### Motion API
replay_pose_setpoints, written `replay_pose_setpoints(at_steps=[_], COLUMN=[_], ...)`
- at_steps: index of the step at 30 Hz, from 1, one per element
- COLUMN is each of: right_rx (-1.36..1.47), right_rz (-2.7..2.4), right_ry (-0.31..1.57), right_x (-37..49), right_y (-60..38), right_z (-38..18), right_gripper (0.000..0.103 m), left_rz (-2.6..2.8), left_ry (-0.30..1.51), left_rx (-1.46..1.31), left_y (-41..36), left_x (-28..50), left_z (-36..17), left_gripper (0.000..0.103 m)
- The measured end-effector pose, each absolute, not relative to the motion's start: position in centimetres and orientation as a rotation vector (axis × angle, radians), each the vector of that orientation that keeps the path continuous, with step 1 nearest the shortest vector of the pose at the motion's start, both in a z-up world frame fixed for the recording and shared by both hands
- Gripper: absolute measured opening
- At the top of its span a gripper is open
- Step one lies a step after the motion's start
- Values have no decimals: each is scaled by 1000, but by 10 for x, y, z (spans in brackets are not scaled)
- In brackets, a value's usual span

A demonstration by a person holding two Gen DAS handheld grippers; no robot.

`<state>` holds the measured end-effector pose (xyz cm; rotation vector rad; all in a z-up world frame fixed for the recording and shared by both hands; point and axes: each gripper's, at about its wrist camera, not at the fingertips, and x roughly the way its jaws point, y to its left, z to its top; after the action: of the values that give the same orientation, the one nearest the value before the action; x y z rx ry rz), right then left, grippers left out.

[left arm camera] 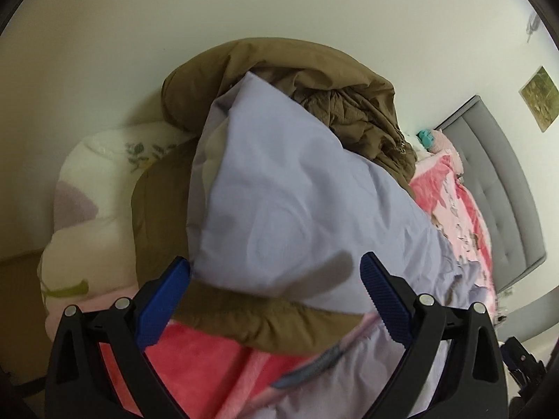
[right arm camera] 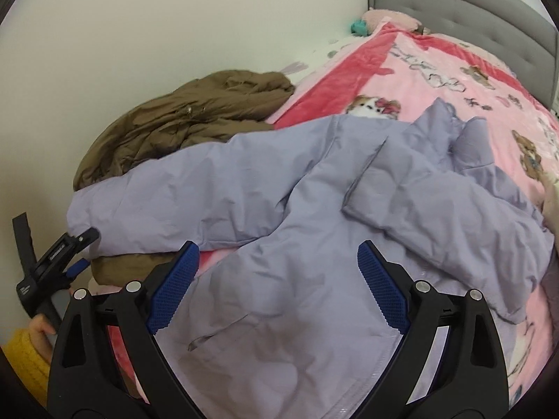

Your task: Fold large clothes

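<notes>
Right wrist view: right gripper (right arm camera: 277, 281) gapes wide, holding nothing, over the lilac jacket (right arm camera: 297, 209) sprawled unfolded on the pink blanket (right arm camera: 454, 80). Left gripper (left arm camera: 274, 291) also gapes, empty, at the sleeve. Brown coat (right arm camera: 181, 129) heaped at ten o'clock. Folding barely started, I'd say.

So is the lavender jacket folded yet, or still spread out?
Still spread: the lavender jacket lies rumpled across the pink blanket, one sleeve stretched sideways.
</notes>
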<state>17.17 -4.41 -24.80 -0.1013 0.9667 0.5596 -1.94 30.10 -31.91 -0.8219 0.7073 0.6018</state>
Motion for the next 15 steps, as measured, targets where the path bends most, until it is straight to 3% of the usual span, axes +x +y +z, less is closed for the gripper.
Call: replay_pose_setpoints(at_steps=[3, 6, 11, 15], right_rx=[-96, -85, -81, -16], right_rz=[554, 547, 526, 510], right_ry=[987, 985, 988, 1002], right_x=[172, 171, 170, 168], right_y=[-44, -49, -61, -75], right_z=[-253, -252, -254, -257], right_gripper=[88, 88, 88, 88], left_rz=[632, 658, 671, 643], left_ry=[703, 672, 667, 638], left_rx=[-862, -944, -906, -914], left_y=[309, 317, 313, 307], left_x=[-15, -12, -3, 4], left_z=[-331, -339, -330, -321], left_gripper=[96, 89, 61, 47])
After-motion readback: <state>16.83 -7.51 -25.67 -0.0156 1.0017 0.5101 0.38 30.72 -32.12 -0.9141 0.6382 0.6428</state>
